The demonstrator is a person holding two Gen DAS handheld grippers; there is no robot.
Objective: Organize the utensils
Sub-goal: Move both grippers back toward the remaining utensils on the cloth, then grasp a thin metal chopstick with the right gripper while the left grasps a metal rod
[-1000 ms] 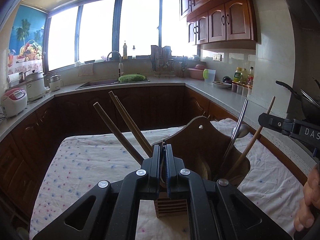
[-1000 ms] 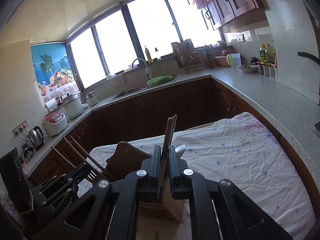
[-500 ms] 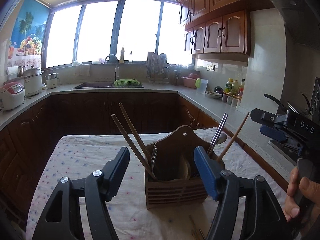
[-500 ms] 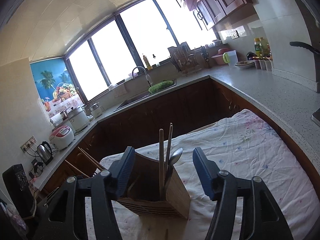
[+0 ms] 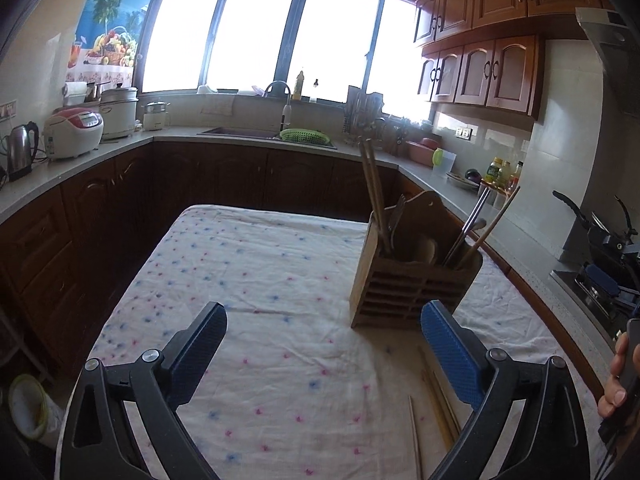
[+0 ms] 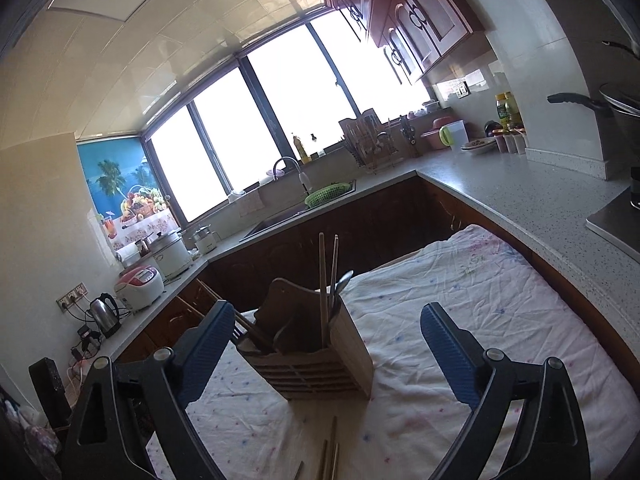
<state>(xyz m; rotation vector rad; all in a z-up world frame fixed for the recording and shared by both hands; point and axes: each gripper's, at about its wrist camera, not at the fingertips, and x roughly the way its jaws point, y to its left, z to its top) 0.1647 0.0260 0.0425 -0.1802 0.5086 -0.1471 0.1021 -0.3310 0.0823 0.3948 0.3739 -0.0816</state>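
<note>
Both tools, left (image 5: 322,344) and right (image 6: 326,344), opening wide, nothing between jaws. Holder (image 5: 414,276) upright on worktop (image 5: 260,280), chopsticks (image 5: 438,396) loose just before holder. Risk: careless reach knocking holder over, or rolling chopsticks away across cloth.

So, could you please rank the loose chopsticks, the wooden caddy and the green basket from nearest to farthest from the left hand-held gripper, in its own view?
1. Loose chopsticks: on the cloth, by the right finger of the left hand-held gripper.
2. Wooden caddy: mid-table, right of centre.
3. Green basket: far counter, at the sink.
</note>
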